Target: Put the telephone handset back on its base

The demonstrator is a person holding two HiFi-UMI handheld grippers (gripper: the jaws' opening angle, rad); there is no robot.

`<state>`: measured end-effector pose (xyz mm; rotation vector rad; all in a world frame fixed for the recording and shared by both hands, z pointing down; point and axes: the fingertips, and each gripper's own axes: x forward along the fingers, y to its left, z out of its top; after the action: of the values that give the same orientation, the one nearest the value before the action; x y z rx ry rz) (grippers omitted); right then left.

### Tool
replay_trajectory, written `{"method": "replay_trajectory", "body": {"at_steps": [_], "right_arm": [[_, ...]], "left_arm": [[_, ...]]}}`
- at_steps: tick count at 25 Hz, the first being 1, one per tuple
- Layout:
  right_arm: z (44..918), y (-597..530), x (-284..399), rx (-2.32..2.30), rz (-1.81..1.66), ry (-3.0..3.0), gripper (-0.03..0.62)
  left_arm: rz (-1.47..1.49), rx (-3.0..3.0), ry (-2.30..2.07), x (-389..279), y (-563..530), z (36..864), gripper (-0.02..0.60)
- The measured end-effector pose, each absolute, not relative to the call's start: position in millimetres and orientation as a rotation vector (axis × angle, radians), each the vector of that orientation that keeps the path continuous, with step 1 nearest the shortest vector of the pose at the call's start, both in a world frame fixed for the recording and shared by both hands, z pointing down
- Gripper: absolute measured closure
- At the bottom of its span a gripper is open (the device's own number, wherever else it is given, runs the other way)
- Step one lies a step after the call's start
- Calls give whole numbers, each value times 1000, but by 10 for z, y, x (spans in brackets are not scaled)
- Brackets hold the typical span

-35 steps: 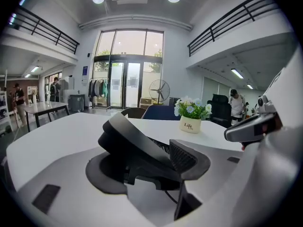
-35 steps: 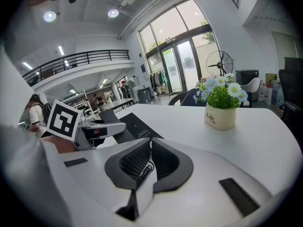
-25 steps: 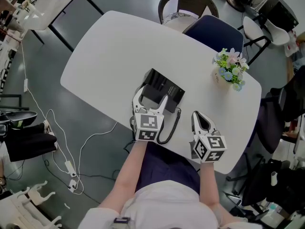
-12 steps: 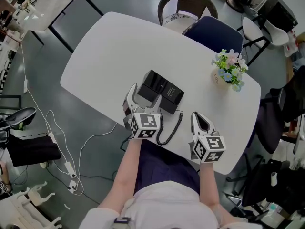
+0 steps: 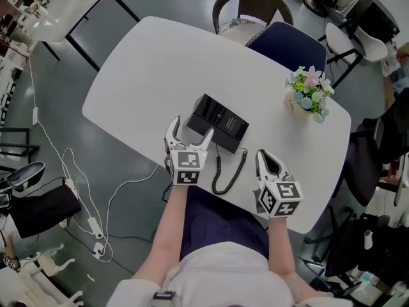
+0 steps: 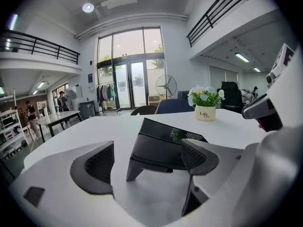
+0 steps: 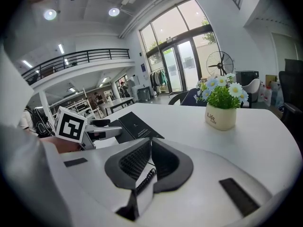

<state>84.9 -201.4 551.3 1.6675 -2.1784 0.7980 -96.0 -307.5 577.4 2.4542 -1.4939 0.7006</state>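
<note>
The head view looks steeply down from above the person onto the white surface. Each gripper view rides low behind its jaws, facing along them, close over that surface. All three share the black telephone beyond the jaws and the flower pot.

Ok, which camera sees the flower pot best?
The right gripper view. The flower pot stands close and large there, side on, with the word Life readable. The head view shows the flower pot from above, small, mostly blossoms. The left gripper view shows the flower pot side on but farther off and smaller.
</note>
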Motion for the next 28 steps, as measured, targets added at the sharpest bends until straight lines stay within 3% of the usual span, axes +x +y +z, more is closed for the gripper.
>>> {"method": "replay_trajectory", "body": {"at_steps": [28], "right_arm": [[4985,-2165,678,1703,643,-2327,559]], "left_arm": [[237,2393,-1269,-1122,-2436,5226,153]]}}
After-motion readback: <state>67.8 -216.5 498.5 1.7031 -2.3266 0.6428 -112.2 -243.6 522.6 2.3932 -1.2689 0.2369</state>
